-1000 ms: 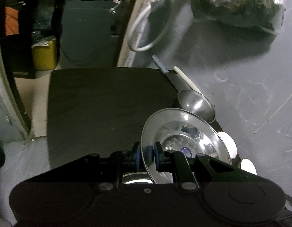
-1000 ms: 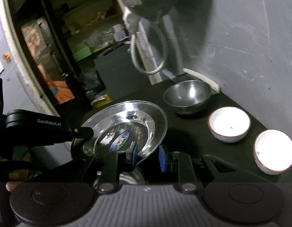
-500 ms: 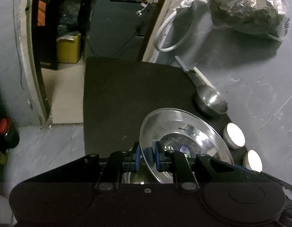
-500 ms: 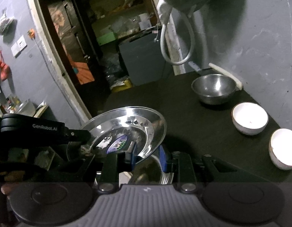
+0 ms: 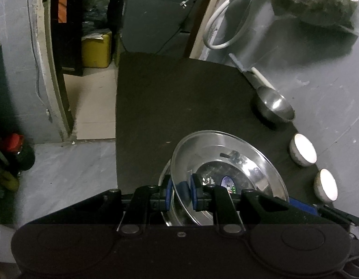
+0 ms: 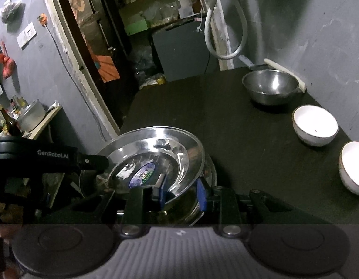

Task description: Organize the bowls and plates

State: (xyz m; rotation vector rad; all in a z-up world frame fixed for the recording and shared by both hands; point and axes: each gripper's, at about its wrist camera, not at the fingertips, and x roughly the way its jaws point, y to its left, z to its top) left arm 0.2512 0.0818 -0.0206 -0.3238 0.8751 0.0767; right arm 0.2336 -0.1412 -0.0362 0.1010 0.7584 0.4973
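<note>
We work at a dark table [image 5: 179, 107] set against a grey wall, with an open doorway to a cluttered storeroom beyond its far edge. Our left gripper [image 5: 181, 191] is clamped on the near rim of a steel plate [image 5: 226, 162], which is lifted and tilted, its far edge rising away from us. Under it, just below the fingers, a second steel plate [image 6: 208, 169] lies on the table, only partly seen. Our right gripper [image 6: 179, 191] has its blue pads apart on both sides of the same lifted plate's rim; whether they touch it, we cannot tell. Ahead and to the right of both grippers, along the wall, stand a steel bowl [image 6: 270, 86] and two white bowls [image 6: 315, 125] [image 6: 353, 167], all apart from each other. We judge the plate is nearer to the left gripper's hold, and the lower plate directly beneath is the likely place to set it.
</note>
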